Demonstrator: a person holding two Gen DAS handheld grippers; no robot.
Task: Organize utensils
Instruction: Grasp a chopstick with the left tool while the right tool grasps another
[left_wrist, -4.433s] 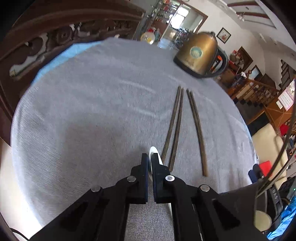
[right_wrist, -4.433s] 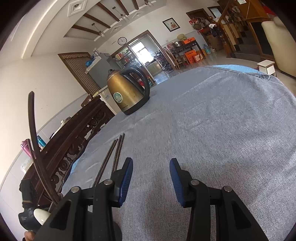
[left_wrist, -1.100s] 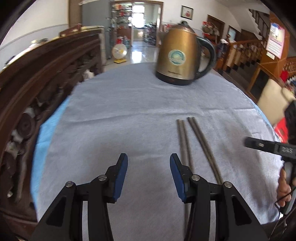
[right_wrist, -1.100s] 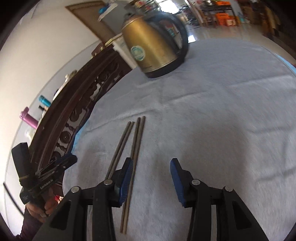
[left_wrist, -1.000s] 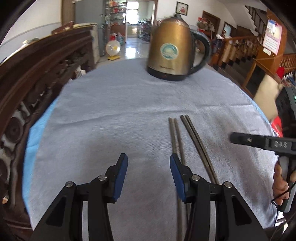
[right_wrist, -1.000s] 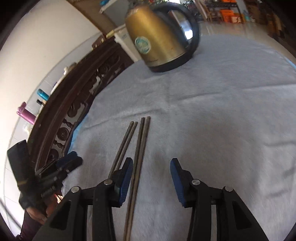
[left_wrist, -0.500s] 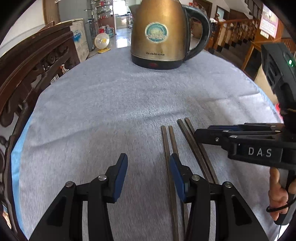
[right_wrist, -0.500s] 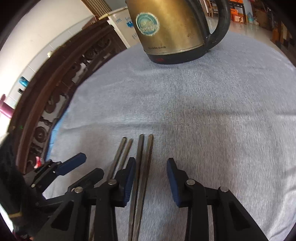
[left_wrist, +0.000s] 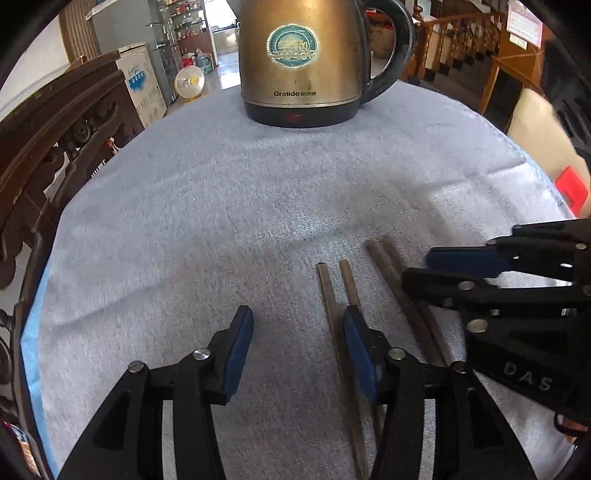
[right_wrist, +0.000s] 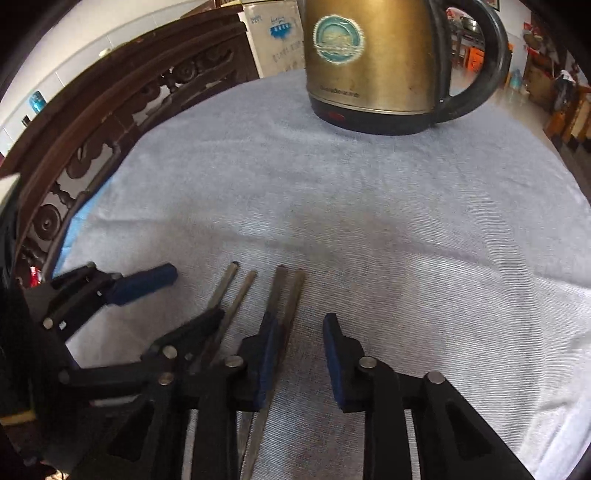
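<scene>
Two pairs of dark chopsticks lie side by side on the grey cloth, ends pointing toward the kettle. In the left wrist view the left pair (left_wrist: 334, 295) runs under my right finger and the right pair (left_wrist: 399, 280) lies beyond it. My left gripper (left_wrist: 297, 350) is open and empty, just left of the left pair. In the right wrist view my right gripper (right_wrist: 299, 354) is open, low over the right pair (right_wrist: 290, 291), one stick between its fingers. The left pair (right_wrist: 231, 291) lies beside it. The left gripper (right_wrist: 162, 295) also shows there, and the right gripper (left_wrist: 421, 271) in the left view.
A brass electric kettle (left_wrist: 306, 62) with a black handle stands at the far side of the cloth (left_wrist: 221, 206); it also shows in the right wrist view (right_wrist: 373, 62). A carved dark wooden chair back (right_wrist: 92, 122) curves along the table's left edge.
Both grippers have moved forward and down toward the chopsticks, and now sit close side by side over them. The kettle looms larger. Both stay open.
</scene>
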